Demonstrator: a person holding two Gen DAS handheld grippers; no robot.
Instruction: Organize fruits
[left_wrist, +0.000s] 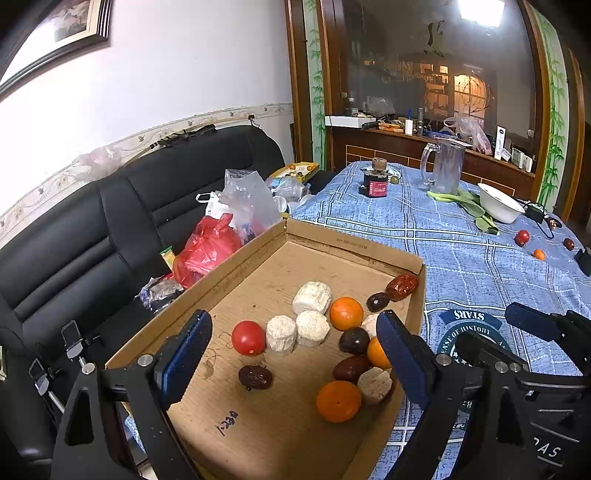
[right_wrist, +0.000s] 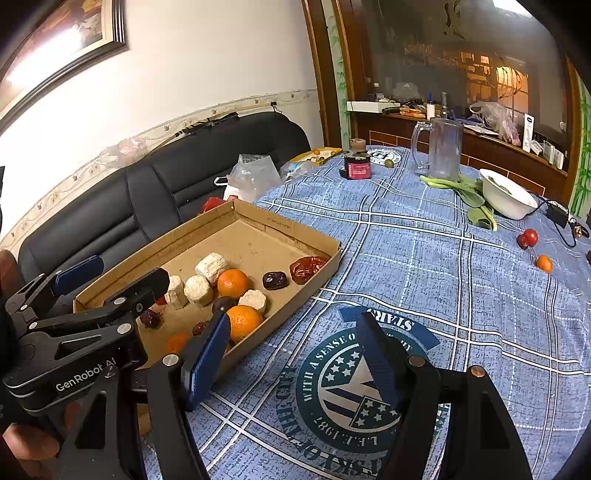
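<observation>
Left gripper (left_wrist: 295, 354): jaws spread wide, nothing between the pads, hovering over the near half of the cardboard box (left_wrist: 343, 245). Right gripper (right_wrist: 291, 354): jaws apart and empty, over bare blue tablecloth (right_wrist: 424, 258) just right of the box.

Directly ahead of the left gripper, inside the box, lie the gathered fruits: a red tomato (left_wrist: 248, 338) nearest the left pad, a dark date (left_wrist: 255, 376) below it, oranges (left_wrist: 338, 401) toward the right pad, and pale corn pieces (left_wrist: 281, 334) just beyond, touching one another. Dates and a wrinkled red fruit (left_wrist: 402, 287) sit in the far right corner.

Well ahead and to the right of the right gripper, loose fruit remains on the cloth: a small tomato (right_wrist: 528, 238) and a small orange (right_wrist: 544, 263), apart from each other, near a white bowl (right_wrist: 508, 199).

Judgement: the step in hand is fetching those strays. The right gripper is better placed; it should reach forward, straddle one round fruit squarely and close gently, since both will roll. Keep the left gripper clear of the box rim.

Poorly seen: a dark item at the right edge of the right-wrist view is cut off, possibly another date. The left gripper's right pad hides part of one orange and a corn piece.
</observation>
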